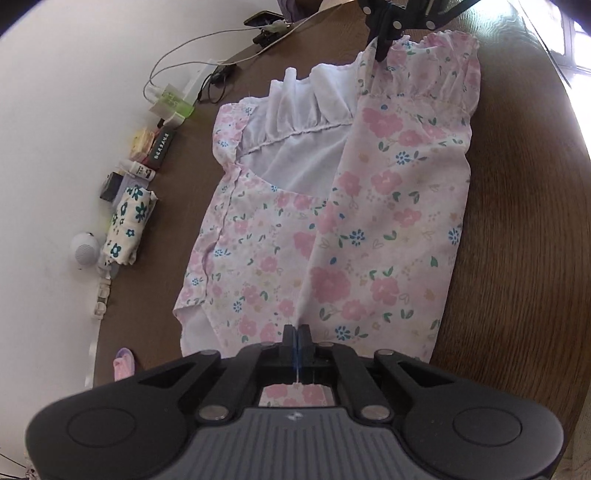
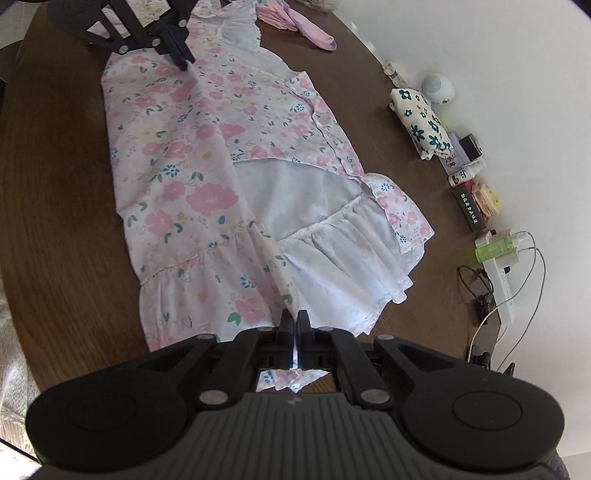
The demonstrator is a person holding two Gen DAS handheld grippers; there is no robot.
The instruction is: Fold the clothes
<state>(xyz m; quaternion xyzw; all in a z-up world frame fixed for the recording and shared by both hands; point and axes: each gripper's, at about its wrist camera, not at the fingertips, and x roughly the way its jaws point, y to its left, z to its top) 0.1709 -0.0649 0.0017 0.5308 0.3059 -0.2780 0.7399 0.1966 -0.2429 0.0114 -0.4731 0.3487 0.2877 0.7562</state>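
1. Left gripper: bottom centre of the left wrist view; jaws pressed together on an edge of the floral dress, with a strip of cloth showing behind the fingers. Same gripper appears at the upper left of the right wrist view, fingers down on the cloth.
2. Right gripper: bottom centre of the right wrist view; jaws pinched narrow on the ruffled hem, cloth bunched beneath the fingers. Seen at the top centre of the left wrist view, tip on the far ruffle.
3. Floral dress: pale pink, pink and blue flowers; lies flat along the centre of the wooden table. One long side is folded over the middle, leaving the white lining exposed beside it.
4. Folded flower-print cloth: left edge of the left wrist view, near the wall, apart from the dress.
5. White round speaker: just beside that cloth.
6. Power strip with cables: right edge of the right wrist view.
7. Small boxes and bottles: in a row along the wall.
8. Pink socks: top centre, right wrist view.
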